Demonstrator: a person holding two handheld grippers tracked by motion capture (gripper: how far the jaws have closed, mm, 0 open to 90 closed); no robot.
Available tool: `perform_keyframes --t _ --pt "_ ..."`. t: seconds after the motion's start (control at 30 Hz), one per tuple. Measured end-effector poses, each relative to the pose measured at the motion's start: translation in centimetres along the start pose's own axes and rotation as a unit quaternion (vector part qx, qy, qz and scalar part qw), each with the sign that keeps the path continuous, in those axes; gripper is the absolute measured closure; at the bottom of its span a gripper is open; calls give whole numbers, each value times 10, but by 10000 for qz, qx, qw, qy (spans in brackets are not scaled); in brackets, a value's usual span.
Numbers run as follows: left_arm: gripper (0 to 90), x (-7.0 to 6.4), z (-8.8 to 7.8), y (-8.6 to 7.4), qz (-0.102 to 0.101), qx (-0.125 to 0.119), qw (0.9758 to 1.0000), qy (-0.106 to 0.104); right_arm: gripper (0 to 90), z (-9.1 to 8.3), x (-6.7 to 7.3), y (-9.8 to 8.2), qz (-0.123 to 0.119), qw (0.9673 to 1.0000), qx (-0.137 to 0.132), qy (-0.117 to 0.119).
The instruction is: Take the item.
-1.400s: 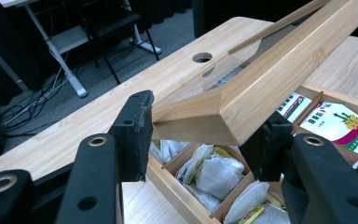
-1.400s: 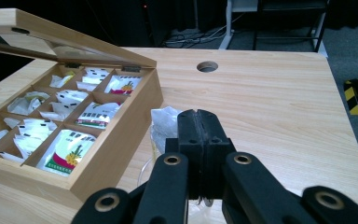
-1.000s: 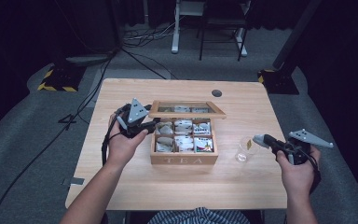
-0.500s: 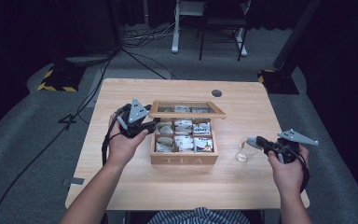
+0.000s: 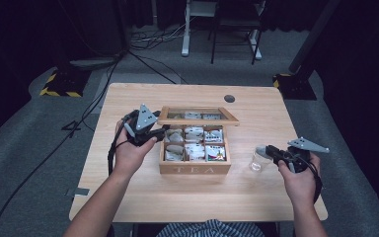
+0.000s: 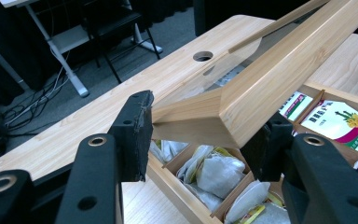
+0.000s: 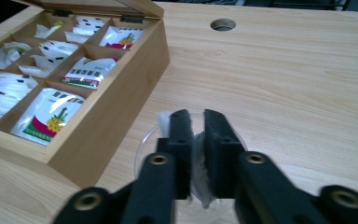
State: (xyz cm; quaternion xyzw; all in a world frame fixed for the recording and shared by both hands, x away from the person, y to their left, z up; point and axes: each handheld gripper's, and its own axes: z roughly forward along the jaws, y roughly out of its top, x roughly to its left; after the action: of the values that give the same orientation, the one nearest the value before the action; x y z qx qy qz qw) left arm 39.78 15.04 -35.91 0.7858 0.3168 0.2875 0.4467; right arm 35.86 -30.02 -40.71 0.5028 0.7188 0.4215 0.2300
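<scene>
Propping the tea box lid point(image 6: 279, 70) by its corner, the left hand-held gripper point(image 6: 205, 140) clamped it while the right hand-held gripper point(image 7: 193, 140) pinched a tea bag point(image 7: 199, 163) over the glass point(image 5: 259, 159) beside the box, risking tipping it.

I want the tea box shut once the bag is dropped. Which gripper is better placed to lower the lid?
Left. The left gripper already straddles a corner of the lid, while the right gripper is busy at the glass cup.
</scene>
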Motion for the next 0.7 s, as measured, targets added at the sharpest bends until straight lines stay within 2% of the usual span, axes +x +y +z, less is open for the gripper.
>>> perform_keyframes --t 0.1,0.27,0.37,0.57,0.7 --pt "488 0 0 0 0 2 10000 0 712 0 0 1 -61 10000 -1 -49" --pt "487 0 0 0 2 4 10000 -3 667 -2 -3 1 -21 10000 -37 -89" --pt "488 0 0 0 0 3 10000 -3 620 -3 -6 2 -33 9998 -154 -146" --pt "486 0 0 -1 7 13 10000 -23 553 -11 -21 3 28 9985 -358 -423" --pt "485 0 0 -1 14 25 10000 -22 525 -13 -32 0 140 9977 -317 -578"
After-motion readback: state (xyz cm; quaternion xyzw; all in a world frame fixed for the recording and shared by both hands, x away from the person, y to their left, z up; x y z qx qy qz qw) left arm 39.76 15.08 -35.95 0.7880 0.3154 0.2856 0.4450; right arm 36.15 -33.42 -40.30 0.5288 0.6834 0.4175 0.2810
